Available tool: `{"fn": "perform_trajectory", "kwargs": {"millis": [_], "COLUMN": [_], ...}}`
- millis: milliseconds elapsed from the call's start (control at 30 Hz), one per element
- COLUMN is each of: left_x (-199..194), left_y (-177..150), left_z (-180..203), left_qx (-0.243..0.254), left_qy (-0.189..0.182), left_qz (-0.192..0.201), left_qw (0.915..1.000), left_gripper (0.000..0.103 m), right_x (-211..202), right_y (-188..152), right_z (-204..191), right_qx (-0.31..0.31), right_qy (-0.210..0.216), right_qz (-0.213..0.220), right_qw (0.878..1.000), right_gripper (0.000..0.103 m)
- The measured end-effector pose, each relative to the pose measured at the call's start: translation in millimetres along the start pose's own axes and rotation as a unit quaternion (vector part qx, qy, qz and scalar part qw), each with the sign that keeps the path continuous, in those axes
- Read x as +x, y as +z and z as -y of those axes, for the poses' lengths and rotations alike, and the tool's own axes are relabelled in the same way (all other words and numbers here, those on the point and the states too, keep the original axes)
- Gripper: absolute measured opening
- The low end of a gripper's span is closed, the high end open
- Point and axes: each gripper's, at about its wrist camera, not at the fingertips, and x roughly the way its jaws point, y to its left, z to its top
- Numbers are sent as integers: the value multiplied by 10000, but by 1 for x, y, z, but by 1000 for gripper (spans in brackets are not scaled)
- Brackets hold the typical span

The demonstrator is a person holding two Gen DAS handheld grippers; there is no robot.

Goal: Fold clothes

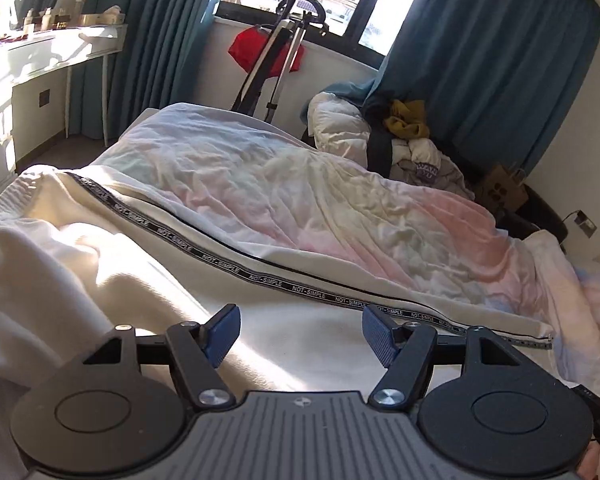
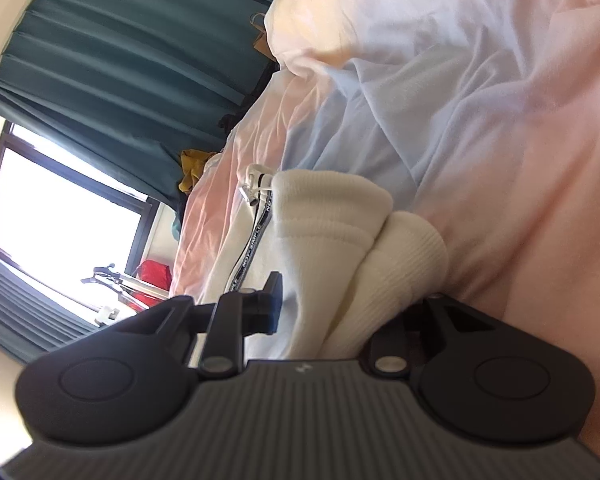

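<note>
The cream trousers [image 1: 148, 264] lie spread on the bed [image 1: 340, 208]. The left gripper [image 1: 300, 334] hovers over them, jaws wide and empty. The right gripper [image 2: 340, 312] has its jaws narrow around the ribbed cuffs [image 2: 364, 248]; whether they press cannot be told.

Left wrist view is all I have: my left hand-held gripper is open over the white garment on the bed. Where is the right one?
Observer: The right hand-held gripper has the doubled-over ribbed end of the white garment between its fingers.
Operator: Is it clamped?
Observer: Cannot tell. One blue pad sits at the cloth's edge, and the other finger is hidden behind the fabric.
Operator: Anything loose nearby?
Observer: A white drawstring with metal tips lies just beyond the ribbed end, beside the lettered tape.
</note>
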Motion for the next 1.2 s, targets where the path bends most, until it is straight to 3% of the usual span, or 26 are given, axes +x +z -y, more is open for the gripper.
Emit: {"fn": "perform_trajectory", "kwargs": {"millis": [133,333,400,500,700,1000,1200], "left_x": [52,105,110,112,104,86,74], "left_y": [-18,-48,-55,-60,-61,-51,-40], "left_z": [27,31,33,36,39,31,17], "left_qx": [411,769,952,1071,1102,986,630], "left_qy": [38,599,708,808,409,108,-204], "left_qz": [-185,-665,-675,-625,-581,-338,-202], "left_qw": [9990,9930,9906,9890,9914,9945,9976], "left_gripper": [65,51,50,50,51,51,51], "right_x": [0,1,0,-5,-20,-43,-48], "right_y": [-3,-1,0,2,7,-26,-95], "right_z": [1,3,-2,-18,-76,-205,-292], "right_qx": [-91,-65,-175,-454,-1290,-2802,-4006], "right_qy": [35,61,-36,-186,-251,62,488], "right_qz": [100,162,178,260,483,706,583], "right_qw": [9999,9998,9997,9985,9901,9573,9131], "right_gripper": [27,27,27,18,10,9,9]}}
